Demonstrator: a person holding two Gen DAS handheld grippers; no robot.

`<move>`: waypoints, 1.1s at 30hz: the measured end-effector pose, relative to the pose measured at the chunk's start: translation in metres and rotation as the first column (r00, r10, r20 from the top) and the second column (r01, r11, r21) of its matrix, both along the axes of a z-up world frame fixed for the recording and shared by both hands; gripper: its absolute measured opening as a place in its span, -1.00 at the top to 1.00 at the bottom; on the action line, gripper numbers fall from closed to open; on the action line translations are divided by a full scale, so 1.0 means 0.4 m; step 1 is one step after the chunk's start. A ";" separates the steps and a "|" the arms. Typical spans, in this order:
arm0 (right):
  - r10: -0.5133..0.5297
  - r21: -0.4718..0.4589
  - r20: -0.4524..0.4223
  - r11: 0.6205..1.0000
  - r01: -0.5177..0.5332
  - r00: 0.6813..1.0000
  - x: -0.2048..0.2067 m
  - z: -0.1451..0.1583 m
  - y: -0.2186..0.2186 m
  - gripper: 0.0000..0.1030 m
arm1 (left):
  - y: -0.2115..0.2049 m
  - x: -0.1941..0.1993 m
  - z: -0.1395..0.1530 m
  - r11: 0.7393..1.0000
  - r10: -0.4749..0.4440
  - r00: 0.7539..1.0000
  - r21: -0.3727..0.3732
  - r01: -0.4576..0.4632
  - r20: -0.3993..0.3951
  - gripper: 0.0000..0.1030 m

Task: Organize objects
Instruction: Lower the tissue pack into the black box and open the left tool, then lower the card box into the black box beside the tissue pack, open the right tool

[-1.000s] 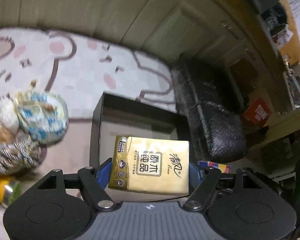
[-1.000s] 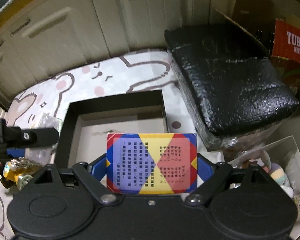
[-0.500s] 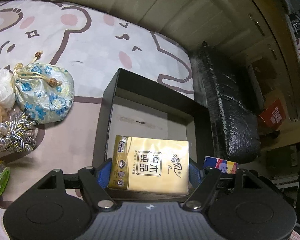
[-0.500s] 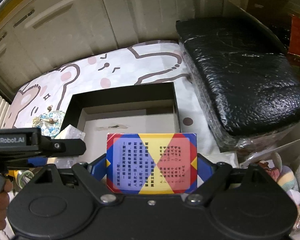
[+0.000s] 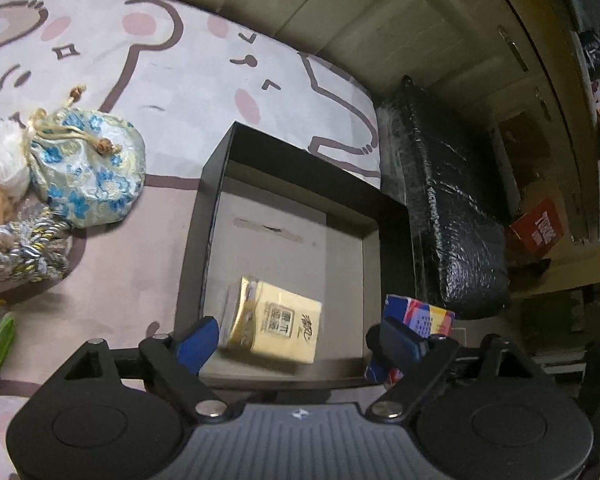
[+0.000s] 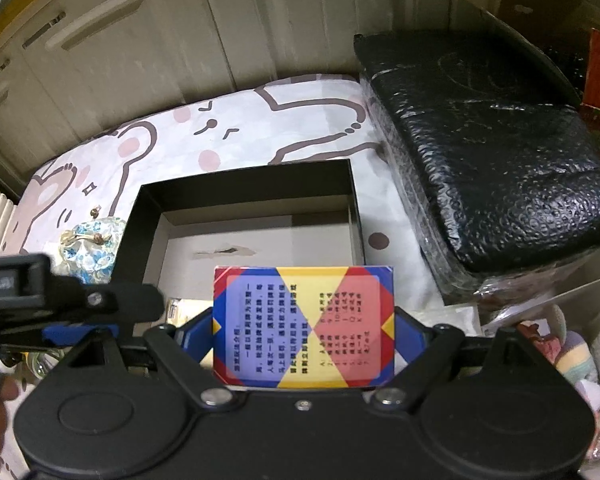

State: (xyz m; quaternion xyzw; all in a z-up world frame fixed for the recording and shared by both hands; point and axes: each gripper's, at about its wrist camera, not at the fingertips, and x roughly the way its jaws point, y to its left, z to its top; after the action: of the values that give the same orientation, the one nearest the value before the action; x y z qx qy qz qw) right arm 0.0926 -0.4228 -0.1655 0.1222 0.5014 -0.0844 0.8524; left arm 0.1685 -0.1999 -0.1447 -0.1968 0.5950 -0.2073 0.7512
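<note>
Off at nine o'clock in my left view the floral drawstring pouch (image 5: 88, 172) sits on the bear-print mat (image 5: 180, 52), touching a braided cord bundle (image 5: 20, 248) below it, both still outside the black box (image 5: 216, 184). My left gripper (image 5: 296, 340) has just been spreading its jaws, and the yellow tissue pack (image 5: 274, 324) now lies between them with neither blue pad pressing it; it looks to be resting slightly tilted on the box floor near the six o'clock wall, so I judge it delivered. It is a soft, light pack in slick film, and it would give under a squeeze, so I would only take it across its short sides, as my fingers did. Moving to three o'clock of that pack, the corner of the colourful card box (image 5: 416, 316) peeks past my right-hand finger, just outside the box's wall. In my right view that same colourful card box (image 6: 304, 328) fills the centre, clenched by my right gripper (image 6: 304, 334) with a blue pad on each of its narrow edges, held above the near rim of the black box (image 6: 244, 188). It seems stiff cardboard, light, with a glossy face that could slide, so the edge grip suits it best. My left tool shows at nine o'clock there. Beyond three o'clock a black wrapped bundle (image 6: 488, 148) stands beside the box, touching or nearly so. I reckon the next step is lowering this card box in beside the tissues.
</note>
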 end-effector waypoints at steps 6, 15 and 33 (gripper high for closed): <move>0.010 -0.091 -0.041 0.996 -0.014 0.999 0.026 -0.011 0.027 -0.73 | 0.011 -0.013 0.053 0.998 -0.032 0.996 0.048 0.028 0.086 -0.71; 0.062 -0.338 -0.183 0.933 -0.122 0.981 0.085 -0.052 0.122 -0.73 | 0.061 0.006 0.089 0.994 0.007 0.988 0.111 -0.025 0.156 -0.71; 0.069 -0.321 -0.314 0.931 -0.174 0.947 0.153 -0.133 0.190 -0.74 | 0.128 0.037 0.088 0.995 0.064 0.991 0.071 -0.073 0.121 -0.71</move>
State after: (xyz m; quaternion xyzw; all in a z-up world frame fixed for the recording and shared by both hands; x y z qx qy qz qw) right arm 0.1538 -0.3469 -0.2189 -0.0745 0.6080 -0.1345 0.7789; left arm 0.1831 -0.1489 -0.1095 -0.1762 0.5496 -0.1704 0.7987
